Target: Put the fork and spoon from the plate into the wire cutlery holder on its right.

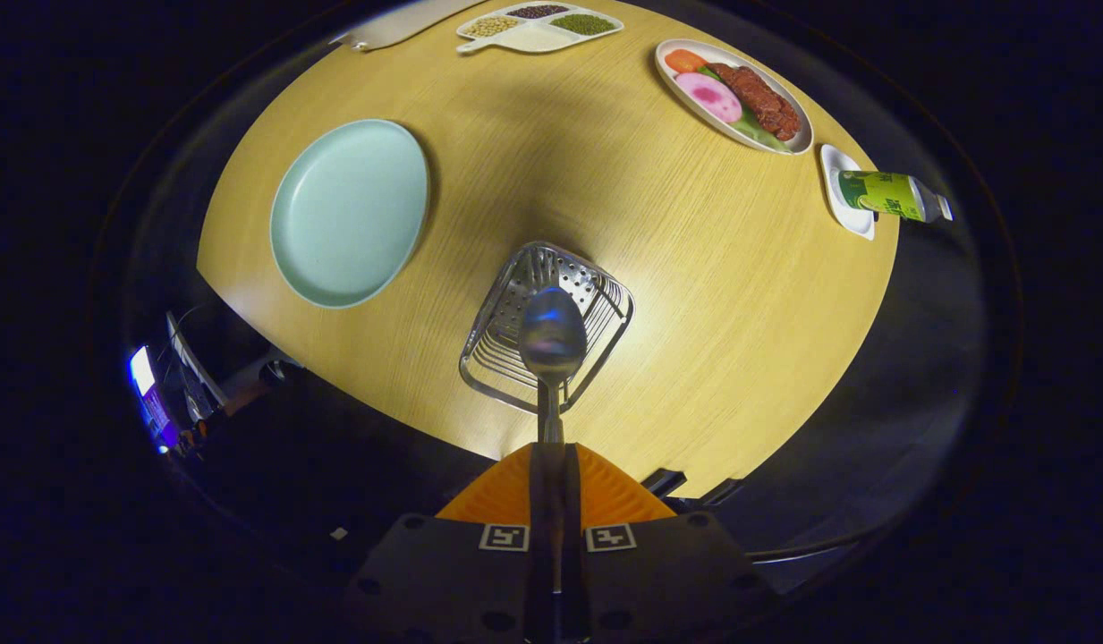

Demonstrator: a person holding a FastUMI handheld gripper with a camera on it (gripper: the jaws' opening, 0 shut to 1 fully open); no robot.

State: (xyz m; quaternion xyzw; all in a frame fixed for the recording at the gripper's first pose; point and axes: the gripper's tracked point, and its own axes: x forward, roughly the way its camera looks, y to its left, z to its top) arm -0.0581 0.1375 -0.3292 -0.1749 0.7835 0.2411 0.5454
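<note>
pinching spoon (552, 335) upright, gripper (551, 465) above cutlery holder (546, 326).

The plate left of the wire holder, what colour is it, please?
Pale mint green, plain, seen in the gripper view: plate.

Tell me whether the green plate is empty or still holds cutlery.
Empty: the green plate shows only bare surface. The spoon is clamped between the fingers, above the wire cutlery holder.
</note>
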